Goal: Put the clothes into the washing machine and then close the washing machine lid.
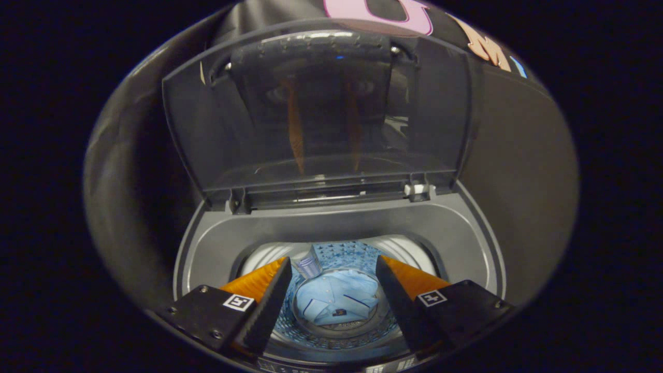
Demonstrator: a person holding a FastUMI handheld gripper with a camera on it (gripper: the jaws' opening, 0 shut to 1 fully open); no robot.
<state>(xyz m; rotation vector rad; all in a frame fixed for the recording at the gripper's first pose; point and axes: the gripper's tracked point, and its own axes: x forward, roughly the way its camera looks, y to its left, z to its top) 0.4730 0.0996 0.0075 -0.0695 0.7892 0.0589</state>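
One top-loading grey washing machine (207,248) takes up the middle and lower part of the frame, seen from above. Left to right:

- Far left: dark booth cloth, blurred, nothing else to tell.
- Left of centre, bottom: left finger (269,295) of the gripper (334,295), angled inward, with a square marker tag on its block.
- Centre, top half: smoked translucent plastic lid (217,134), raised and standing about upright on its hinges at the back of the machine. Reflections of the two fingers show in it as faint vertical streaks.
- Centre, below the lid: grey plastic top deck of the machine with a round opening into the shiny metal drum (264,254).
- Centre, bottom: light blue folded shirt (336,295) with dark trim lies at the bottom of the drum, on the round plate there. In the frame it sits between the two fingers but well below them; neither finger touches it.
- Just upper left of the shirt: small ribbed cylindrical part (309,268) on the drum wall; can't tell what it is.
- Right of centre, bottom: right finger (396,295), mirrored, same kind of tag.
- Far right: dark cloth again.

Jaws: spread wide, nothing held, poised over the drum opening.

Task state: clothes in the drum, lid not closed.
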